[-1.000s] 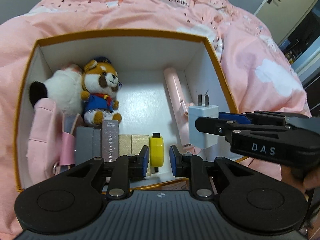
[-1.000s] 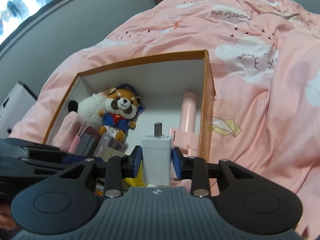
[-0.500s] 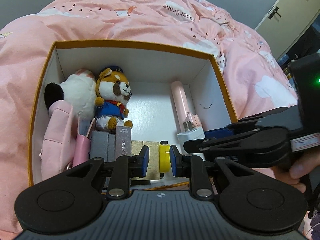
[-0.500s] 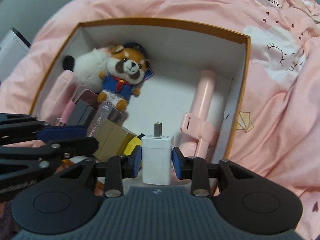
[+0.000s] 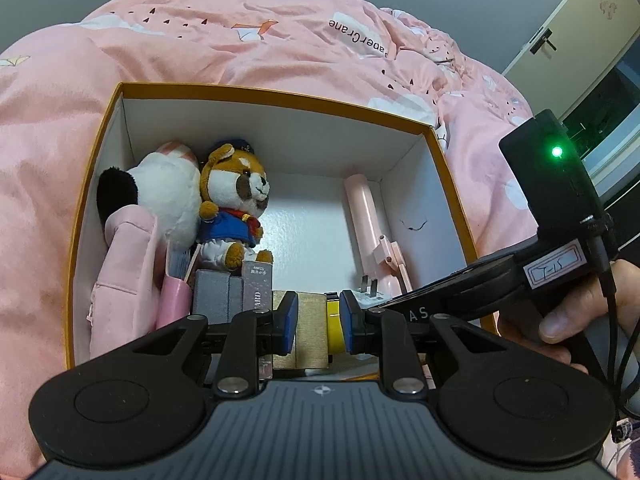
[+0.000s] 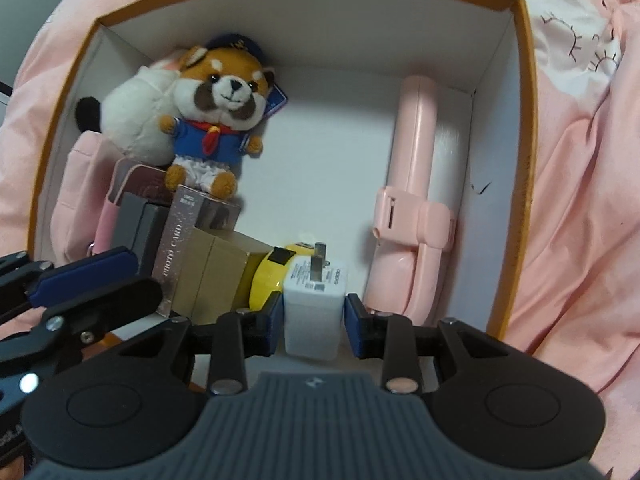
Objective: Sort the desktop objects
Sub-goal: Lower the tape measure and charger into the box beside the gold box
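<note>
An orange-rimmed white box (image 5: 276, 94) (image 6: 524, 92) lies on a pink duvet. My right gripper (image 6: 314, 312) holds a white charger plug (image 6: 314, 312), prongs up, low inside the box near its front, between a yellow object (image 6: 266, 280) and a pink selfie stick (image 6: 414, 184). The plug's prongs also show in the left wrist view (image 5: 370, 292). My left gripper (image 5: 318, 322) hovers at the box's front edge, slightly open, with nothing between its pads.
The box holds a fox plush (image 6: 218, 108), a white plush (image 5: 168, 196), a pink pouch (image 5: 124, 280), grey and gold small boxes (image 6: 216, 272) and a photo card pack (image 6: 176, 248). A door (image 5: 560, 28) stands at the far right.
My right gripper has carried the plug from above the box's right side down into the box near the front. The left gripper has pulled back and higher a little.
</note>
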The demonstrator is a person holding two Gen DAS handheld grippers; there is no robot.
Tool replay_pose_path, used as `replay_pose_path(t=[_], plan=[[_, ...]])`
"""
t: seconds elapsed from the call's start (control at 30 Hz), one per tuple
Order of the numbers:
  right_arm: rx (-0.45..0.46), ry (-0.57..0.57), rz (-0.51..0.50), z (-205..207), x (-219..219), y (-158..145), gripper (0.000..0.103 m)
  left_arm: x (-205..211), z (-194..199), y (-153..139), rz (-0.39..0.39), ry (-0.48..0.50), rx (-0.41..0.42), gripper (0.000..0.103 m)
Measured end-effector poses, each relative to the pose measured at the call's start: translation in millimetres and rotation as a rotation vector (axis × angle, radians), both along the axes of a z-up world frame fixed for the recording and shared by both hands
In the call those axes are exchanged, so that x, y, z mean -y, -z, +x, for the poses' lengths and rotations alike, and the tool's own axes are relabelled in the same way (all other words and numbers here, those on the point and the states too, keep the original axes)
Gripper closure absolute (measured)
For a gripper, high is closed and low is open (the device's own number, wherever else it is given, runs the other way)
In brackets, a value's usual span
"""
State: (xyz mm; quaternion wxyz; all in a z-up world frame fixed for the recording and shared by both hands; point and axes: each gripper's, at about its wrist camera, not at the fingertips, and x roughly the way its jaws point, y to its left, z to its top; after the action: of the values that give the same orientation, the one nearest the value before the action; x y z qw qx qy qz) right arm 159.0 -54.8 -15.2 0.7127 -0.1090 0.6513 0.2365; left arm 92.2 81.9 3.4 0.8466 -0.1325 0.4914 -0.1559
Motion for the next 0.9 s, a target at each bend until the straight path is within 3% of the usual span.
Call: replay_pose_path(t=[0.27, 0.53, 0.67, 0.9], plan=[[-0.024, -0.035, 0.001, 1.8, -2.6, -3.1, 0.067, -4.0, 2.3, 3.7, -0.017, -0.002, -0.003, 0.079], [0.077, -0.113, 0.055, 13.5, 2.2, -24.6, 0.069, -5.7, 6.2, 5.9, -0.015, -0.014, -0.003, 0.079], [0.098, -0.104, 0.085, 26.9, 0.0, -19.0, 0.075, -3.7, 7.4, 6.9, -0.011, -0.012, -0.008, 0.079], [0.100, -0.092, 0.044, 36.6, -14.2, 1.3, 0.086, -2.8, 8.5, 7.4, -0.001, -0.015, -0.013, 0.078]])
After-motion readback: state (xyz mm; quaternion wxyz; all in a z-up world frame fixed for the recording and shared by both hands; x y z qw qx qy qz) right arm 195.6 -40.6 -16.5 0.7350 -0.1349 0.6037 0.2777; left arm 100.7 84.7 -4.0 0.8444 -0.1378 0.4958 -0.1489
